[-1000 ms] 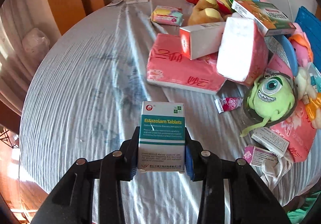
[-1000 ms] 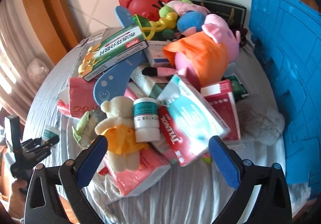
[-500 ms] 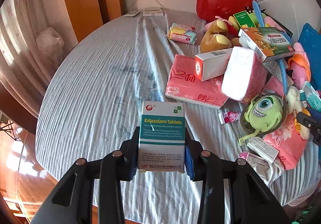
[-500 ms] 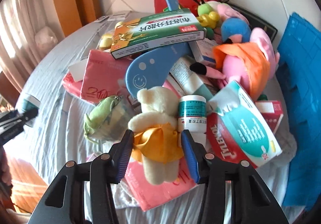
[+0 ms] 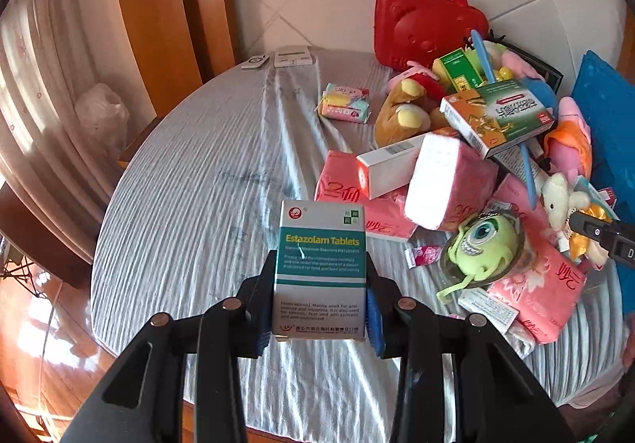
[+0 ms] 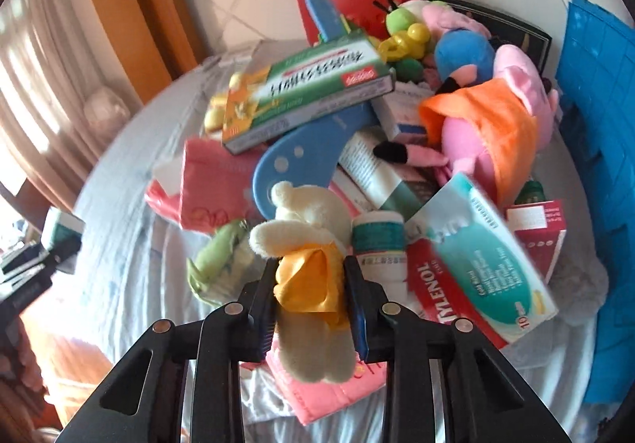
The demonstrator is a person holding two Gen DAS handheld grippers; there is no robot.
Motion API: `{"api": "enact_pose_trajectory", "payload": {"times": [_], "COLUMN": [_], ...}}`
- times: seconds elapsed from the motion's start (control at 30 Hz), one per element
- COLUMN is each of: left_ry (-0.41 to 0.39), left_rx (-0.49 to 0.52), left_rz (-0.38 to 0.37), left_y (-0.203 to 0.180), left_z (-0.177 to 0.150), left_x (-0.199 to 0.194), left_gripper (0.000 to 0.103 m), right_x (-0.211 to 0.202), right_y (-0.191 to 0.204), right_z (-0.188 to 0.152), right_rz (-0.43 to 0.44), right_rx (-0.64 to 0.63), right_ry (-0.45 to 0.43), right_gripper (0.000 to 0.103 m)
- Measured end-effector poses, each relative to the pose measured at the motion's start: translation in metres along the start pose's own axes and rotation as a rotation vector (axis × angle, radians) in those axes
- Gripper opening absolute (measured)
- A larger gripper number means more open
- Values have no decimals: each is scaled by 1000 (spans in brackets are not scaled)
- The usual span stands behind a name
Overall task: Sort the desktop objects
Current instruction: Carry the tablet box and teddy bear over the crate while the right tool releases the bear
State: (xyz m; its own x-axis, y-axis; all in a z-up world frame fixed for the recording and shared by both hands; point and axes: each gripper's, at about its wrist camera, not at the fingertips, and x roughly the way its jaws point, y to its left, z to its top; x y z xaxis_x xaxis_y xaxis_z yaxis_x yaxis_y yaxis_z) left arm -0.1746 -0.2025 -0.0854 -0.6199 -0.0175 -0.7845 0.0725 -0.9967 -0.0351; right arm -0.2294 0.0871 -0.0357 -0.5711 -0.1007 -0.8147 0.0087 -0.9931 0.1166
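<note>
Sorting: two items are being taken from one heap, a box and a soft toy.
Left gripper [image 5: 320,300]: pinches the tablet box [image 5: 320,268] by its two narrow sides, upright, label readable, held above the bare tablecloth [image 5: 190,205], probably the free sorting area.
Right gripper [image 6: 310,290]: jaws closing on the cream plush doll [image 6: 305,244] at its yellow dress; the cloth bunches between the pads.
Pile [image 6: 397,165]: boxes, tissue packs and toys overlap at the table's right, so the topmost, loosest pieces come first.
Bottle [image 6: 379,244]: just beside the doll; likely to tip.
</note>
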Motion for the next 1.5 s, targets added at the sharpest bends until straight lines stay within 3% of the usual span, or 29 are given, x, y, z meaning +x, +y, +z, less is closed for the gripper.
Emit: {"api": "enact_pose_trajectory", "payload": {"times": [0.27,0.47,0.93,1.3,1.37,1.5], "left_ry": [-98,-160,-299,-340,-318,-198], "left_rx": [66,128,286,412,440,512], "left_rz": [-49,-126,-357,-530,-576,-648], "left_y": [-47,-102,-288,-462,-495,-559], "left_z": [28,51,90,103,103,107], "left_x": [-35,-57,-123,-189,-198,-199], "left_gripper": [37,37,37,37,37,37], "right_x": [-56,-106,-256,-346,-353,-357], "right_y": [-13,-35,-147,-279,-307,-359], "right_z": [15,29,28,7,2,-7], "right_rz": [24,-2,-215,-469,-502,-517], "right_rx": [45,68,148,199,209,215], "right_ry": [-153,-282,-531,-543,-524,-460], "right_gripper": [30,30,30,30,30,30]}}
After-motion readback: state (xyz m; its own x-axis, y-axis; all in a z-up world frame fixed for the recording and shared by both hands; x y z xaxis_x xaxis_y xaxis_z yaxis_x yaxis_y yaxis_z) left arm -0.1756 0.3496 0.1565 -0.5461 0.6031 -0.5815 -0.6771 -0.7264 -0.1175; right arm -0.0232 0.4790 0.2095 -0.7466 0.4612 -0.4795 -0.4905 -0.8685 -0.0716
